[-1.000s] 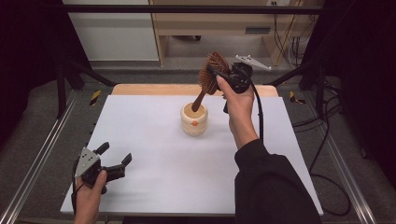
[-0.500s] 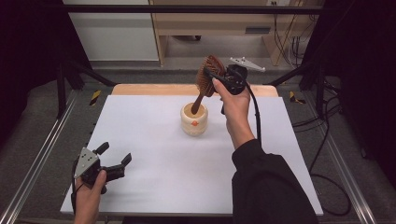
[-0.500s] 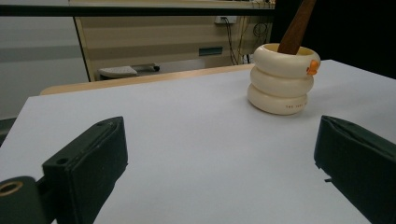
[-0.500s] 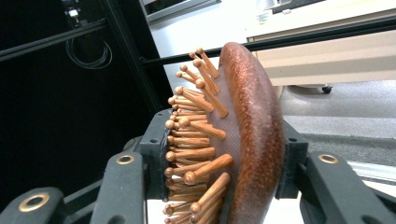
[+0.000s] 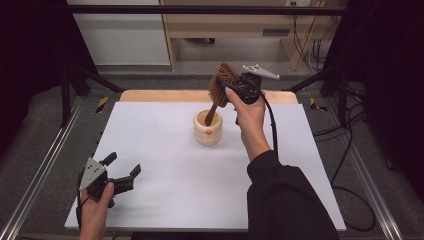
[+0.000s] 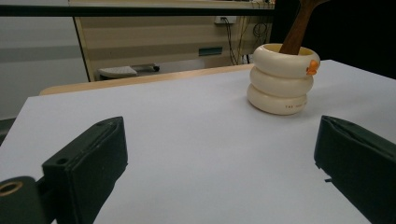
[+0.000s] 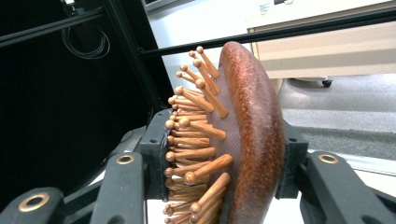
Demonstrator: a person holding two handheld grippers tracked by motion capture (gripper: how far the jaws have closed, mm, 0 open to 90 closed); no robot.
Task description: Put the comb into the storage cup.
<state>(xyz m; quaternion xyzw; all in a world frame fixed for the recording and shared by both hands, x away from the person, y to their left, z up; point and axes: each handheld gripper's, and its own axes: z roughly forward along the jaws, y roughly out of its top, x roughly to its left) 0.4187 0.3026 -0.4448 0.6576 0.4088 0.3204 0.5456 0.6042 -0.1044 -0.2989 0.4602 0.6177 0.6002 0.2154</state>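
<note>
A cream ribbed cup (image 5: 208,128) (image 6: 281,79) stands on the white table top (image 5: 165,165), toward the back middle. A brown wooden hairbrush (image 5: 220,87) (image 7: 243,135) leans with its handle end inside the cup and its bristled head up. My right gripper (image 5: 225,90) (image 7: 224,163) is shut on the brush head: one pad presses the bristle pins, the other the smooth back. My left gripper (image 5: 122,167) (image 6: 219,177) rests near the table's front left corner, open, with bare table between its jaws.
A black metal frame (image 5: 65,100) surrounds the table, with rails along both sides. A wooden edge (image 5: 160,95) runs along the table's back. Cables (image 5: 350,165) hang at the right. Behind stand a wooden bench and a white cabinet.
The right hand has shifted slightly left and down with the brush, so the handle now sits a little deeper in the cup. The left gripper has stayed still.
</note>
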